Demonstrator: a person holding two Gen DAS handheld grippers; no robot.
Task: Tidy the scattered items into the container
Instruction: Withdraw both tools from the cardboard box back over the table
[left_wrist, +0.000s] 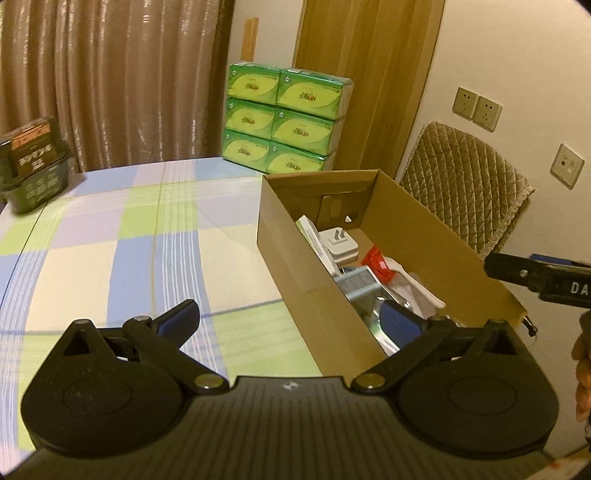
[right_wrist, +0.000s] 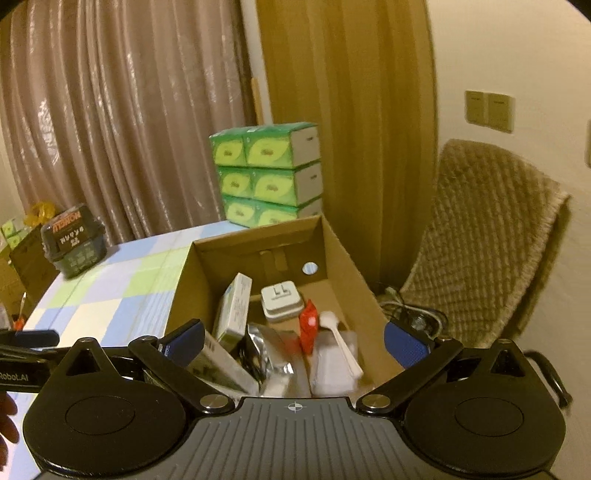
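Open cardboard box (right_wrist: 343, 258) on table, holding charger (right_wrist: 280, 301), packets.

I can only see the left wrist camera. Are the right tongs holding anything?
Observer: No. The right tongs are open and empty, pointing into the box.
Operator: What is at the box's near end? My view cuts it off.
Observer: A white spoon lies there, next to a red packet.
Operator: Anything past the box's right side?
Observer: Cables lie low beside the chair.
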